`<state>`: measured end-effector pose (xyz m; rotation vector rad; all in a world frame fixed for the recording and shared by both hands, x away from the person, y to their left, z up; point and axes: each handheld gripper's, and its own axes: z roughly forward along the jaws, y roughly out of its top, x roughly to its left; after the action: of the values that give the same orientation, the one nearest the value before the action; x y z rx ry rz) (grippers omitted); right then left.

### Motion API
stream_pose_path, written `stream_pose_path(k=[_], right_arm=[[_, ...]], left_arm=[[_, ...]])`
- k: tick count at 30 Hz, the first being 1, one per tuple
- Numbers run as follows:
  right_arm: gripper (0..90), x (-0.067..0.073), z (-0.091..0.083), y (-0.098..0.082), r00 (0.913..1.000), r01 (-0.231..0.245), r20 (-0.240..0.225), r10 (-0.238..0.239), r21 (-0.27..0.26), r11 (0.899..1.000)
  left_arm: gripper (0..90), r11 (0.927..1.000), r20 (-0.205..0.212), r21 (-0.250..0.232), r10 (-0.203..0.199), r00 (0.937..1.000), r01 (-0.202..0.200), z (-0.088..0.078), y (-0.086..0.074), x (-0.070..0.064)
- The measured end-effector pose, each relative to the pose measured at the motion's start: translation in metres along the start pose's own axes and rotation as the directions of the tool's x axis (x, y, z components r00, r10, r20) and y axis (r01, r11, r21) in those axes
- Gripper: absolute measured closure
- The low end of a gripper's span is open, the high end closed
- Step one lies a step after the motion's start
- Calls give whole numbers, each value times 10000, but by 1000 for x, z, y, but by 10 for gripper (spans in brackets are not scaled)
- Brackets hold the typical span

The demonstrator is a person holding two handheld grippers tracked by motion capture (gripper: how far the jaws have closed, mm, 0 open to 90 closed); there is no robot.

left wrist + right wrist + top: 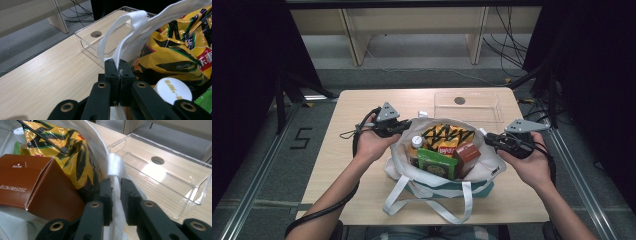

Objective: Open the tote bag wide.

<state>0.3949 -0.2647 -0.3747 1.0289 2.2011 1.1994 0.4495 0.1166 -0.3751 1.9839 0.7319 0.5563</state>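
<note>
high view: above, looking down on table (362, 107) | gripper views: close, level | shared: tote bag (492, 167), clear tray (469, 107)

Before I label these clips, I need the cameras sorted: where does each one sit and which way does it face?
High view: above the person's side, looking forward and down at the table and bag; both forearms and hands show.
Left gripper view: rides the left gripper, looking along its jaws, shut on the bag's rim.
Right gripper view: rides the right gripper, jaws around the rim by a strap.
All three show the yellow packet and clear tray.
</note>
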Motion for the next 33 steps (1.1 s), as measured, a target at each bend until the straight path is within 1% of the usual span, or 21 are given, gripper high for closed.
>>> stream_pose_path(k=[1,4,5,7,9,10,12,13,15,16,17,20,21,22,23,25,26,28,29,32,33], right_arm=[[821,0,1,0,10000,-6,-18,6,32,10000],[854,-1,3,2,10000,5,-74,-4,189,9998],[861,-1,4,2,10000,-17,-4,17,70,10000],[867,-2,6,3,10000,-8,-37,8,151,9999],[870,-3,8,3,10000,-61,-71,62,195,9998],[871,-6,9,4,9999,132,-66,-131,207,9997],[872,-7,12,3,10000,23,-38,-23,64,10000],[872,-6,13,3,9998,-181,-35,182,104,9998],[872,-8,15,3,10000,-70,-33,70,22,10000],[873,-10,15,4,9999,17,-132,-15,189,9998],[873,-8,15,4,9996,-257,-133,260,216,9994],[873,-9,18,4,9996,-273,-18,273,38,9996],[873,-11,18,4,10000,-83,-39,84,45,10000],[873,-10,18,4,9995,-307,-41,307,155,9994],[873,-13,19,4,9999,-76,-86,78,205,9998],[874,-13,21,3,9993,-384,-37,385,239,9990],[874,-14,22,3,9993,-370,-71,372,265,9990],[874,-15,25,2,9991,-426,9,426,260,9988],[874,-18,26,2,9998,-206,-36,207,308,9993],[875,-19,29,0,9993,-384,-22,386,369,9986],[875,-18,29,0,9987,-499,-24,501,403,9979]], left_arm=[[876,9998,-19,-100,-143,9999,143,2,-1,0],[876,10000,-14,59,-51,10000,51,3,-2,2],[876,9998,-48,-43,-219,9997,218,4,-2,1],[876,9999,-4,84,-122,9999,122,6,-4,3],[876,9996,-33,55,-277,9996,277,8,-5,4],[876,9996,-53,109,-255,9997,255,9,-6,5],[876,9994,-12,107,-331,9995,331,11,-7,5],[876,9995,-54,249,-189,9998,191,11,-8,7],[876,9993,-56,150,-354,9994,354,13,-8,6],[875,9993,-55,293,-214,9998,215,13,-8,7],[876,9993,-90,294,-210,9997,212,13,-8,7],[876,9992,-31,294,-272,9996,273,16,-8,7],[876,9989,-102,199,-425,9990,427,17,-9,6],[875,9988,-65,203,-446,9990,448,18,-9,7],[875,9991,-1,263,-335,9994,335,18,-9,8],[876,9989,-60,205,-424,9991,425,20,-10,8],[875,9991,-93,290,-300,9995,302,21,-10,8],[876,9989,-112,290,-358,9993,361,23,-12,8],[876,9987,-21,345,-366,9993,367,24,-12,9],[876,9983,-103,463,-358,9993,363,26,-14,10],[876,9980,-140,379,-504,9986,509,28,-15,9]])
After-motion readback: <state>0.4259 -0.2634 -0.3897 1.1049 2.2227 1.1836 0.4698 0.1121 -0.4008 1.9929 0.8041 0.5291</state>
